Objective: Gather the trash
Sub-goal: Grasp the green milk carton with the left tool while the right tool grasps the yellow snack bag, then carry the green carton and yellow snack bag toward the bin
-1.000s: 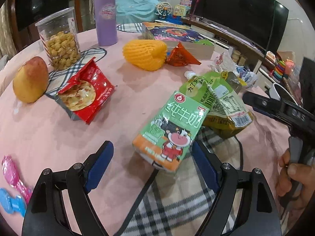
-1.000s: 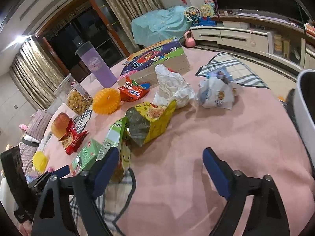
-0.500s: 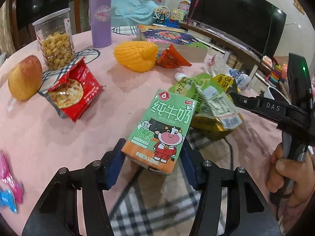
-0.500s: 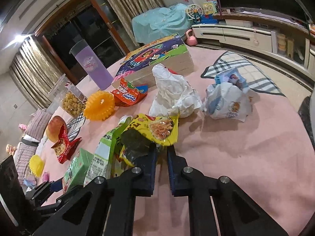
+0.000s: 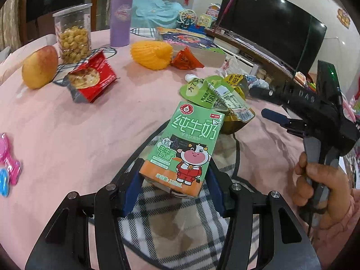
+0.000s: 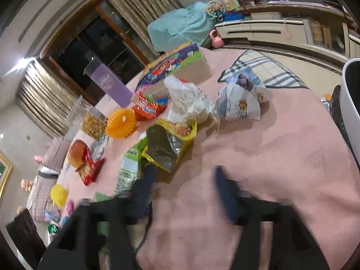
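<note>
My left gripper (image 5: 173, 189) is shut on a green milk carton (image 5: 186, 148) with a cartoon cow and holds it above the plaid mat (image 5: 171, 225). My right gripper (image 6: 184, 180) is open and blurred by motion, just short of a yellow snack bag (image 6: 168, 144) on the pink tablecloth (image 6: 281, 157). It also shows in the left wrist view (image 5: 270, 103), beside the yellow bag (image 5: 234, 112) and a green pouch (image 5: 202, 90). A red snack bag (image 5: 90, 78), an orange wrapper (image 5: 185, 59), crumpled white paper (image 6: 191, 103) and a white-blue bag (image 6: 243, 103) lie on the table.
An apple (image 5: 40, 67), a jar of snacks (image 5: 73, 33), a purple tumbler (image 5: 120, 15), an orange foam net (image 5: 150, 54) and a colourful box (image 6: 175, 67) stand on the table. A white bin (image 6: 351, 94) is at the right edge. Pink and blue clips (image 5: 9, 164) lie left.
My left gripper closed on the milk carton and lifted it. My right gripper closed near the yellow bag half a second ago, then opened and pulled back.
</note>
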A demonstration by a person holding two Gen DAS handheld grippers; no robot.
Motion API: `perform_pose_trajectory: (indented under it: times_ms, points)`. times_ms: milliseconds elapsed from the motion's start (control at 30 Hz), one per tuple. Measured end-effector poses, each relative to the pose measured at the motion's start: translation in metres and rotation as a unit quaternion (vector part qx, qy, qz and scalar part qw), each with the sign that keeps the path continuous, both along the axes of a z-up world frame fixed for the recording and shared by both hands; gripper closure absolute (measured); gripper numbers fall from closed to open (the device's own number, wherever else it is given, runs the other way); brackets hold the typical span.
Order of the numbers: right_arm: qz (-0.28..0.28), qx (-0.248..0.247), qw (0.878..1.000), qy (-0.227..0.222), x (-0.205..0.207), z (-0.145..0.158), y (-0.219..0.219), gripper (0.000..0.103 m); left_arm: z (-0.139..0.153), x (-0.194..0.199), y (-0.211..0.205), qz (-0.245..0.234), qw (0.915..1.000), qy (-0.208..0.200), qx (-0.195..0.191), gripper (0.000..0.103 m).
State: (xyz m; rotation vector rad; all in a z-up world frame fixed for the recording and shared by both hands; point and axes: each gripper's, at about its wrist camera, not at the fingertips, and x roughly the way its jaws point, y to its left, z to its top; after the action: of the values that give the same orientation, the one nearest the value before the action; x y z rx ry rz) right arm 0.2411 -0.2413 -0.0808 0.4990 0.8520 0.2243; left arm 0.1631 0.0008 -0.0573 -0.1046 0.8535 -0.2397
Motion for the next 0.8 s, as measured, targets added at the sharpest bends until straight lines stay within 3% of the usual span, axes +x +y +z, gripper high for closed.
perform_pose_trajectory:
  times_ms: [300,367,400,433,567,633,800]
  points:
    - [-0.012,0.012,1.000,0.007,0.034,-0.009,0.017,0.025,-0.001,-0.005,0.004,0.004,1.0000,0.000,-0.006,0.050]
    - [-0.010,-0.010,1.000,0.004,0.036,-0.011,0.021,0.045,-0.001,-0.006,0.003,0.002,1.0000,-0.001,-0.007,0.050]
    - [-0.008,-0.015,1.000,0.005,0.035,-0.011,0.021,0.073,0.000,-0.007,0.001,0.000,1.0000,-0.002,-0.009,0.050]
    - [-0.005,-0.013,1.000,0.003,0.034,-0.012,0.020,0.078,0.000,-0.008,0.000,-0.002,0.9999,-0.002,-0.010,0.050]
    - [-0.005,-0.023,1.000,-0.014,0.019,-0.004,0.012,0.080,0.005,-0.012,-0.012,-0.017,0.9997,-0.007,-0.013,0.051]
    - [-0.002,-0.021,1.000,-0.009,0.011,-0.003,0.006,0.077,0.008,-0.015,-0.022,-0.028,0.9994,-0.009,-0.015,0.051]
    - [-0.002,-0.015,1.000,-0.003,-0.018,-0.006,-0.018,0.080,0.014,-0.022,-0.048,-0.056,0.9982,-0.014,-0.015,0.051]
